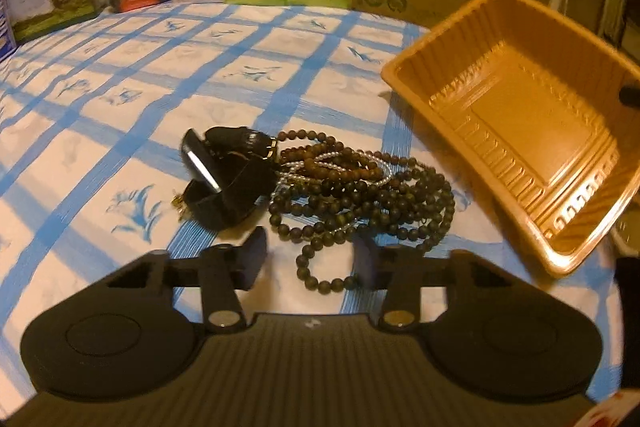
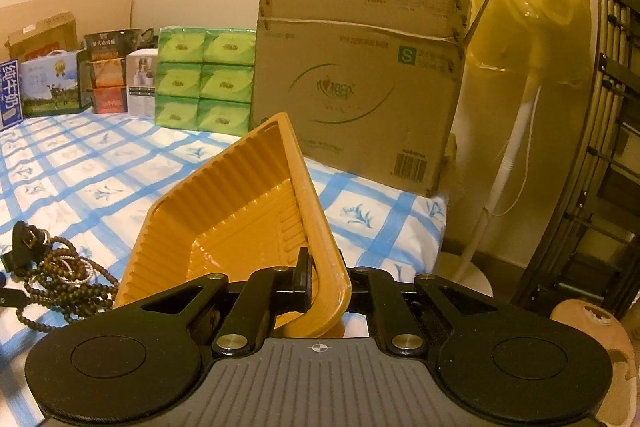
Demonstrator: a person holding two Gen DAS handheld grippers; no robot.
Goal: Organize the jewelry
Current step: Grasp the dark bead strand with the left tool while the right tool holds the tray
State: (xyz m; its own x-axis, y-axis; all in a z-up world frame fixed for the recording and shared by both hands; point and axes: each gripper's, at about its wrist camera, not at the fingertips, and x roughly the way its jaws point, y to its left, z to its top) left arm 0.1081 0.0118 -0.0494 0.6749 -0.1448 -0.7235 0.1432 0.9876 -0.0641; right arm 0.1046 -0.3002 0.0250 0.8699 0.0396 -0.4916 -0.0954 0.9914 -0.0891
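The ribbed orange plastic tray (image 1: pixel 520 115) runs off the left view's right edge — a dark tip (image 1: pixel 630 97) there is perhaps a gripper finger.

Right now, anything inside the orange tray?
Nothing visible: the orange plastic tray shows only its bare ribbed floor, tilted up in the right gripper. The bead necklaces and black watch lie outside on the cloth. The near corner is hidden behind the fingers.

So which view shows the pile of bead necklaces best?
The left wrist view: the bead necklaces lie near the centre, just ahead of the left claw, tangled beside a black watch. The right wrist view shows them only small at its left edge, beside the tilted tray.
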